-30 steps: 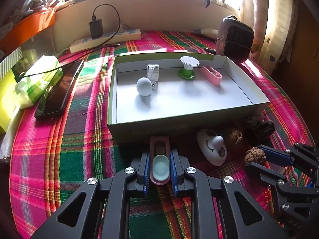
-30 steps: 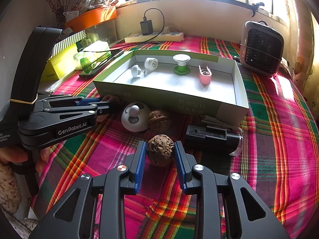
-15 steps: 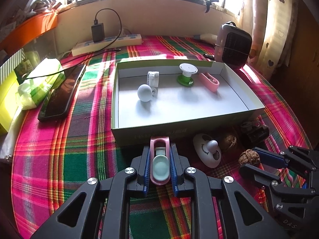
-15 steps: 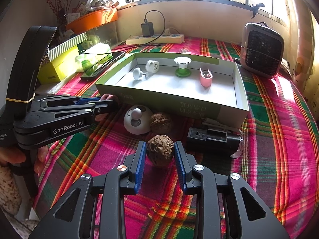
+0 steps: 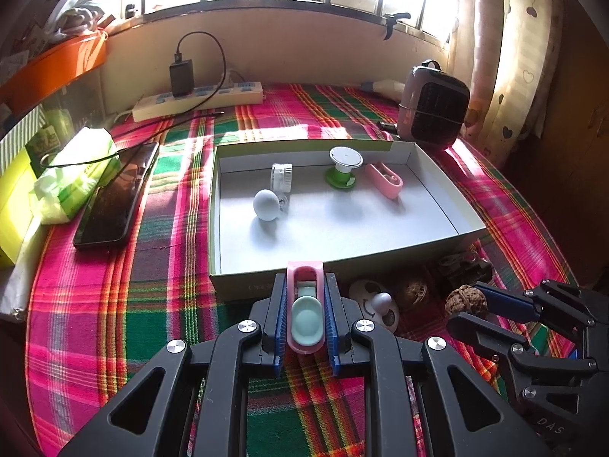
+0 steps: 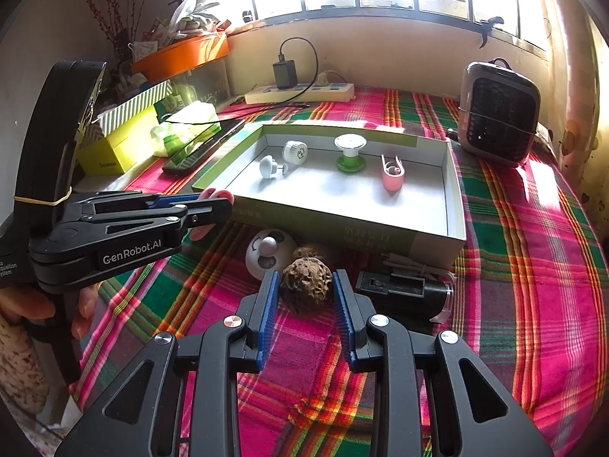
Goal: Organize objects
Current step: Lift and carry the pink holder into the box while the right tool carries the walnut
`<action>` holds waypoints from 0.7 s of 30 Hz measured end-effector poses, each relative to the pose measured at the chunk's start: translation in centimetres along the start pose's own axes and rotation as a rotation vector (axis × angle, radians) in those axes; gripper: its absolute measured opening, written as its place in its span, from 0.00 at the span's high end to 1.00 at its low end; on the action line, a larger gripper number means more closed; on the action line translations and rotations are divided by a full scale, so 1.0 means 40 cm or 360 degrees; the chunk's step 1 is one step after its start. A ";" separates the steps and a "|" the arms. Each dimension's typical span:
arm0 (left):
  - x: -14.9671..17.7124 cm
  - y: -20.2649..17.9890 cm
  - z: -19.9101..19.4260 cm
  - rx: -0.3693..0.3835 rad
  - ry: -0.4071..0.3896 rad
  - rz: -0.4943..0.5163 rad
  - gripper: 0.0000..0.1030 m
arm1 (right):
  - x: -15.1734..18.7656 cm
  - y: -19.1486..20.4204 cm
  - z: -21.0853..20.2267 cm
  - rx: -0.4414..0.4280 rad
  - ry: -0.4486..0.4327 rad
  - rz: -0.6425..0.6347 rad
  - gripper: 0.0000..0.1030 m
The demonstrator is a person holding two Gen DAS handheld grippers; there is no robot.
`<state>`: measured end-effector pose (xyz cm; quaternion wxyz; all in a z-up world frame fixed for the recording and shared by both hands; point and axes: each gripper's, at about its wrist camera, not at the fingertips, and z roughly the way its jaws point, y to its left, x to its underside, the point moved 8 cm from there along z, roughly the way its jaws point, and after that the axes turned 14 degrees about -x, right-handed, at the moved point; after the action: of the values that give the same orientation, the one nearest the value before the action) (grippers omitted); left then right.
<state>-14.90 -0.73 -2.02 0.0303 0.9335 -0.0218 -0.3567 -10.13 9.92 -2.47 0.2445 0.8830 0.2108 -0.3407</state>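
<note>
Both tools and loads raised since earlier.

box (image 5: 228,205): spool (image 5: 344,169), clip (image 5: 384,181) inside | phone (image 5: 114,205) left | heater (image 5: 434,108) behind

The left gripper (image 5: 304,304) points forward and down, its blue pads clamped on both sides of a pink clip (image 5: 305,318). The right gripper (image 6: 306,297), just to its right and angled the same way, has its pads pressed on a walnut (image 6: 306,285). A hand (image 6: 42,304) grips the left gripper's handle at near left.
</note>
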 end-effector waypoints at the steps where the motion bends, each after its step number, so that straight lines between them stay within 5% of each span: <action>1: -0.004 -0.002 -0.001 0.0007 0.0001 -0.0004 0.85 | -0.004 -0.001 -0.001 -0.0001 -0.0004 0.0001 0.71; 21: -0.094 -0.045 0.044 0.0040 -0.0013 0.0012 0.85 | -0.116 -0.101 0.005 0.0128 -0.0069 0.0035 0.71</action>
<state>-18.84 1.21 -0.97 0.0196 0.9322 -0.0298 -0.3602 -15.55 12.07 -0.50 0.2172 0.8867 0.1820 -0.3653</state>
